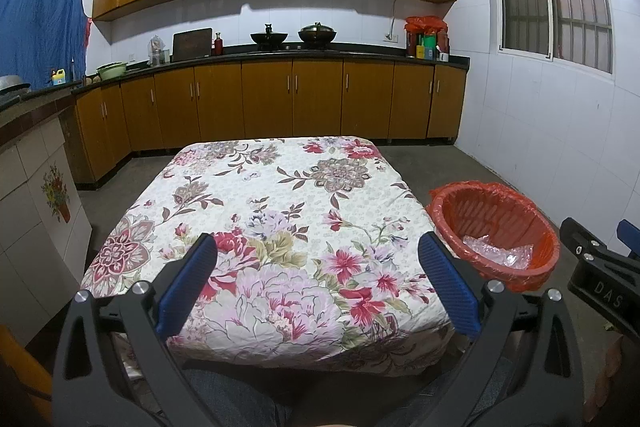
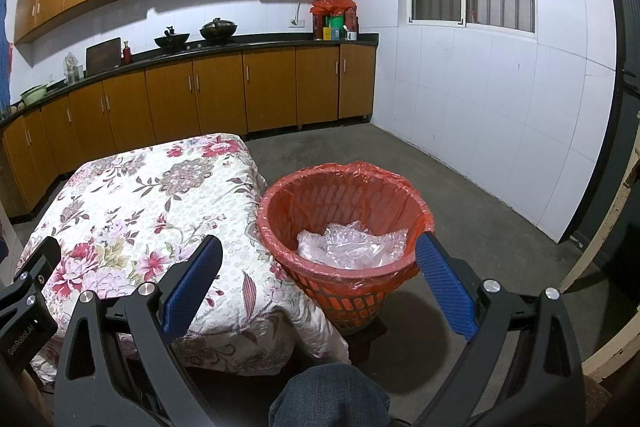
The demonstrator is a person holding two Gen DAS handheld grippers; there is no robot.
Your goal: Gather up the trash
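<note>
My left gripper (image 1: 316, 281) has black angular arms with triangular cut-outs, round silver screws at the joints, and ribbed blue pads (image 1: 188, 281) on its fingers. My right gripper (image 2: 318, 281) is built the same; its black body reads "DAS" in white from the left view. The left's body reads "GenRobot.AI". I wear blue jeans (image 2: 330, 393).

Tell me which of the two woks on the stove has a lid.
The right wok, nearer the window, wears a domed lid. The left wok is open, with only a dark handle sticking up.
</note>
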